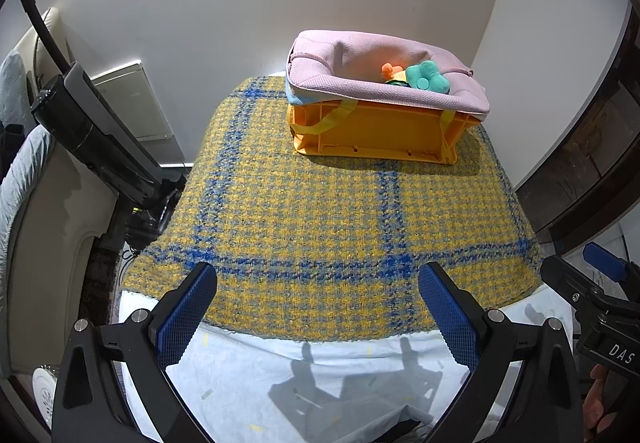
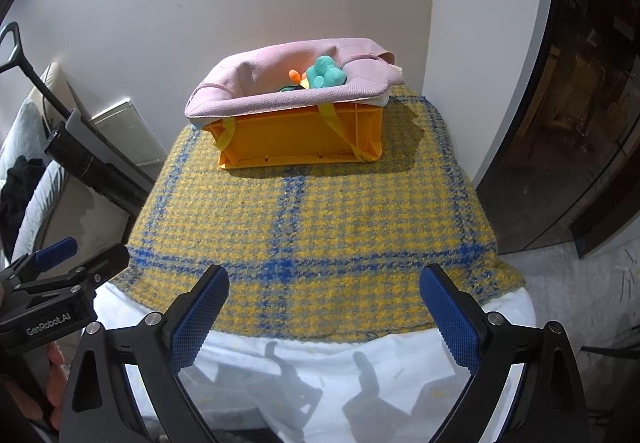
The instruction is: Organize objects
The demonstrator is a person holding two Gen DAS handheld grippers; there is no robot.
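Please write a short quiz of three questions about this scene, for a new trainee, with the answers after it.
1. True or false: the left gripper is holding the teal plush toy.
2. What lines the orange crate? A) a pink fabric bag B) a white towel C) nothing
3. Fill in: the crate stands on a yellow and blue ____ cloth.

Key
1. False. Both the left gripper and the right gripper stand open and empty, near the front edge of the cloth.
2. A, the pink fabric bag, folded over the rim, with yellow straps hanging down the side.
3. Checked.
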